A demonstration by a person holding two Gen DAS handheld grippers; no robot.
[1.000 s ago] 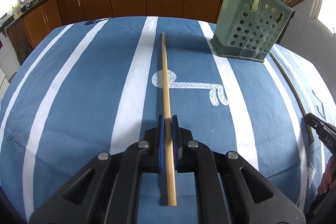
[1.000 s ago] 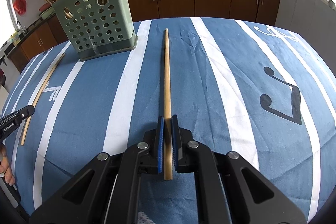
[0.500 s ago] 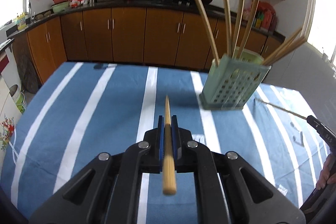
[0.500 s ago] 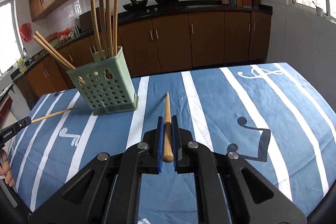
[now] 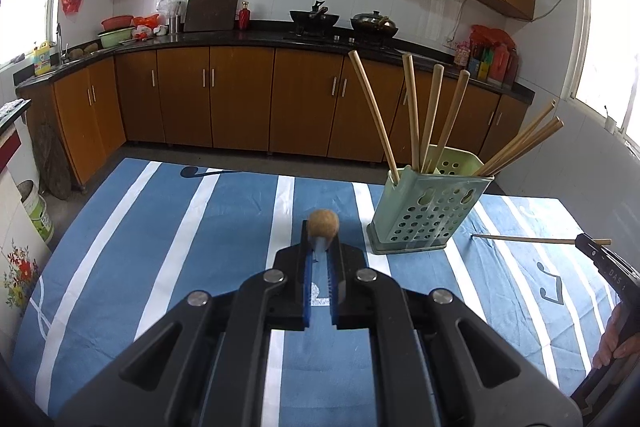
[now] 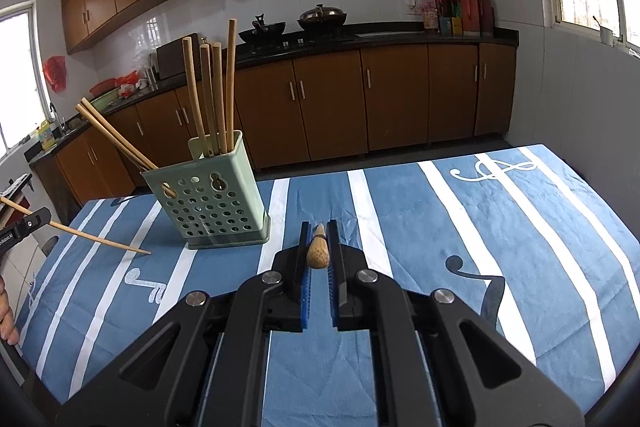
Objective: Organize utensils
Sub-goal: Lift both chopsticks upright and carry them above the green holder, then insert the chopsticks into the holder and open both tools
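Each gripper is shut on one wooden chopstick and holds it above the blue striped tablecloth. In the left wrist view the left gripper (image 5: pixel 319 245) grips its chopstick (image 5: pixel 323 223), seen end-on. The right gripper's tip (image 5: pixel 592 247) shows at the right edge with its chopstick (image 5: pixel 520 239). In the right wrist view the right gripper (image 6: pixel 319 245) grips its chopstick (image 6: pixel 318 254), seen end-on. The left gripper's tip (image 6: pixel 28 225) shows at the left with its chopstick (image 6: pixel 100 241). The green perforated holder (image 5: pixel 426 213) (image 6: pixel 208 201) stands upright with several chopsticks inside.
The table (image 5: pixel 160 227) carries a blue cloth with white stripes and music signs. Brown kitchen cabinets (image 5: pixel 240 99) and a black counter with pans stand beyond the far edge. A bucket (image 5: pixel 36 211) stands on the floor at the left.
Both grippers have lifted their chopsticks off the cloth and tilted up. The chopsticks now point forward, end-on to the cameras. The holder has not moved.
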